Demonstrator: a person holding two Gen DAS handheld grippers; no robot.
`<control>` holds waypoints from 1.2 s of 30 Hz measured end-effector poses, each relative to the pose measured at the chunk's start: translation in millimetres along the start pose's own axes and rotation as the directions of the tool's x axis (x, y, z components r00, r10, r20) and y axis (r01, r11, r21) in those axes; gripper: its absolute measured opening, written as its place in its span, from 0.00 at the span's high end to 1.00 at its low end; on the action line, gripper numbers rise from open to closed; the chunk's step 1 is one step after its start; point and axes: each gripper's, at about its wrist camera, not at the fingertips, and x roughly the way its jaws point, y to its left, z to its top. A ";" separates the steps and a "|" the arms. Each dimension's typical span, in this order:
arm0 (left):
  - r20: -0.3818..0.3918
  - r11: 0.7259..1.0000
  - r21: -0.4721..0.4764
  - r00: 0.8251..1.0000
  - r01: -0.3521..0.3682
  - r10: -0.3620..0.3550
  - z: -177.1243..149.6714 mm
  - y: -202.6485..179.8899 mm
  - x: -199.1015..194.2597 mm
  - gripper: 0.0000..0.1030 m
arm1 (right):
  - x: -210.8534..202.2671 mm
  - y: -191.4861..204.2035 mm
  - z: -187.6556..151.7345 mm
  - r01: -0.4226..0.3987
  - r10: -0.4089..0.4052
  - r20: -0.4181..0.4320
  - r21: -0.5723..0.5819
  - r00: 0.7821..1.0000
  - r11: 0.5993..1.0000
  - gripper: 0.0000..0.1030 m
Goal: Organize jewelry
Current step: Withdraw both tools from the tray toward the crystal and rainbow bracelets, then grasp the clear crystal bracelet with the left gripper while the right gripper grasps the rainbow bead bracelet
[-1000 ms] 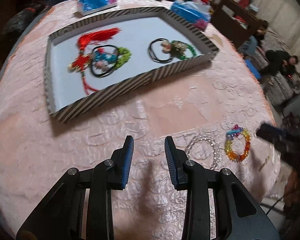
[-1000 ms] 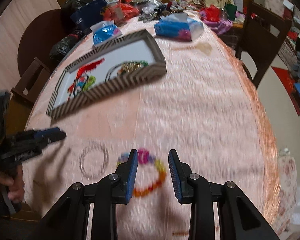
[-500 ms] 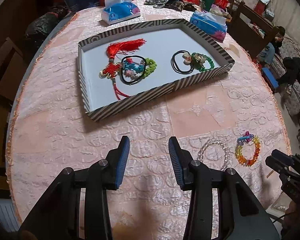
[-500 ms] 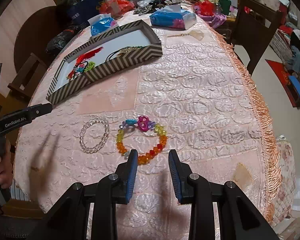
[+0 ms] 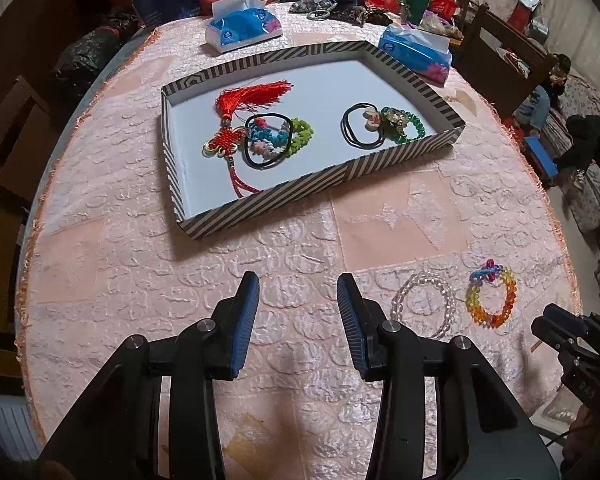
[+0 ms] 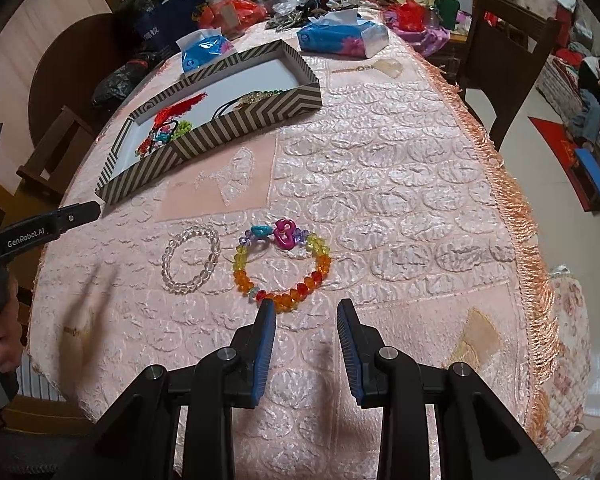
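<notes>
Over the last second the right gripper (image 6: 305, 314) has steadied and drawn in on the rainbow bead bracelet (image 6: 282, 266), which a moment ago was a blur under it and now lies sharp on the bench (image 6: 399, 200), its near arc just ahead of the gripper's left fingertip. The jaws stand apart with nothing between them, so the bracelet has not been gripped yet. The left gripper (image 5: 298, 292) has meanwhile pulled back and risen, so that the whole striped tray (image 5: 300, 184) now sits ahead of it; its jaws are likewise spread and empty. Beside the rainbow bracelet, to the right gripper's left and just apart from it, lies the clear bead bracelet (image 6: 190, 259). In the tray already are a red tassel knot (image 5: 236, 120), a cluster of coloured bead pieces ringed by a black band (image 5: 278, 140), and a green bracelet with black bands (image 5: 383, 124). By my reading, these two bracelets are the last loose pieces, and the right gripper is lined up to take the rainbow one first; it needs to come a little further forward and down so the beads pass between the fingers.
</notes>
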 end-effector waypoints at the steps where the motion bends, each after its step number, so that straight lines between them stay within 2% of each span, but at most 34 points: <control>1: 0.001 1.000 0.001 1.000 0.000 0.000 -0.1 -0.5 -0.1 0.61 | -0.3 -0.1 0.0 0.000 0.000 0.001 0.000 1.000 1.000 0.71; 15: 0.003 1.000 -0.012 1.000 0.001 -0.001 -0.8 2.4 0.9 0.61 | 5.1 -1.2 0.3 -0.005 0.005 -0.017 -0.005 1.000 1.000 0.71; 17: -0.005 0.998 -0.004 0.998 0.056 -0.056 -2.7 2.2 5.3 0.61 | 5.7 -0.5 1.9 -0.007 0.007 -0.013 -0.004 1.000 1.000 0.71; 20: -0.045 0.984 0.023 0.984 0.176 -0.175 -9.1 -6.3 14.0 0.61 | 6.8 -0.6 1.7 -0.012 0.012 -0.011 0.002 1.000 1.000 0.71; 25: -0.066 0.957 0.092 0.961 0.275 -0.270 -14.3 -34.3 19.6 0.61 | 10.1 -2.2 -1.9 -0.019 0.019 -0.019 0.012 1.000 1.000 0.71; 30: -0.116 0.939 0.133 0.946 0.317 -0.303 -16.9 -54.4 36.5 0.61 | 10.5 -6.0 -7.2 -0.025 0.026 -0.023 0.020 0.999 0.999 0.71; 34: -0.152 0.942 0.165 0.951 0.293 -0.269 -20.3 -65.6 54.7 0.61 | 8.3 -8.6 -9.1 -0.034 0.034 -0.016 0.019 0.999 0.999 0.71; 36: -0.141 0.945 0.179 0.957 0.275 -0.252 -22.2 -67.5 57.3 0.62 | 7.1 -9.6 -7.2 -0.043 0.043 -0.007 0.018 0.999 0.999 0.71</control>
